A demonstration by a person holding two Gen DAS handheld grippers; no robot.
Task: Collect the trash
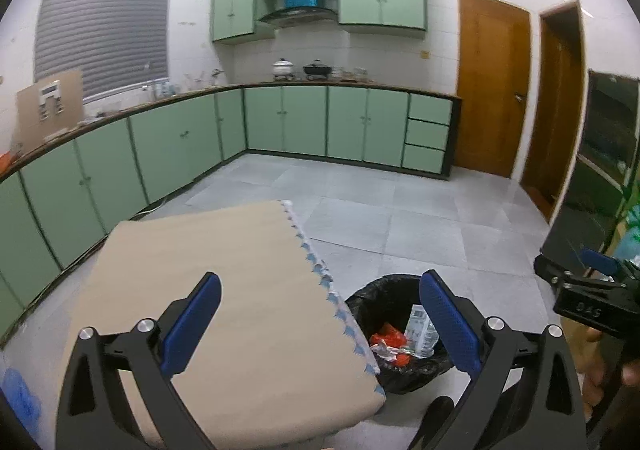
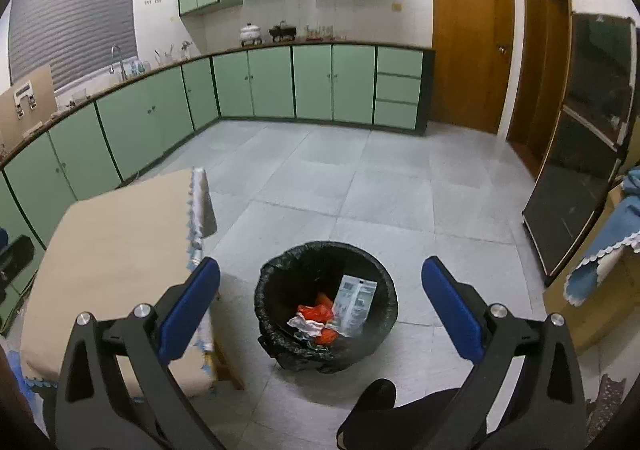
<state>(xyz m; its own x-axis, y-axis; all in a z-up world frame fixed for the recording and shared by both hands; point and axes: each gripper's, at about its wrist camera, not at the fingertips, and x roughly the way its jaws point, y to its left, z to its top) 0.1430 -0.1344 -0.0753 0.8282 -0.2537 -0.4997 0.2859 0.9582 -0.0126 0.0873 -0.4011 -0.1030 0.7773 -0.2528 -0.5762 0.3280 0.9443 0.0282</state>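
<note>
Hovering above the black-lined bin (image 2: 326,312), right gripper (image 2: 320,304) spread wide, empty; left gripper (image 1: 320,320) likewise wide, empty, over the table (image 1: 224,290) just beside the bin.

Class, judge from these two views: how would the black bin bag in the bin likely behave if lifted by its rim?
The black bin bag looks thin and crinkled, so probably floppy. It holds only a few wrappers, so likely light. Its glossy film may slip between fingers.
</note>
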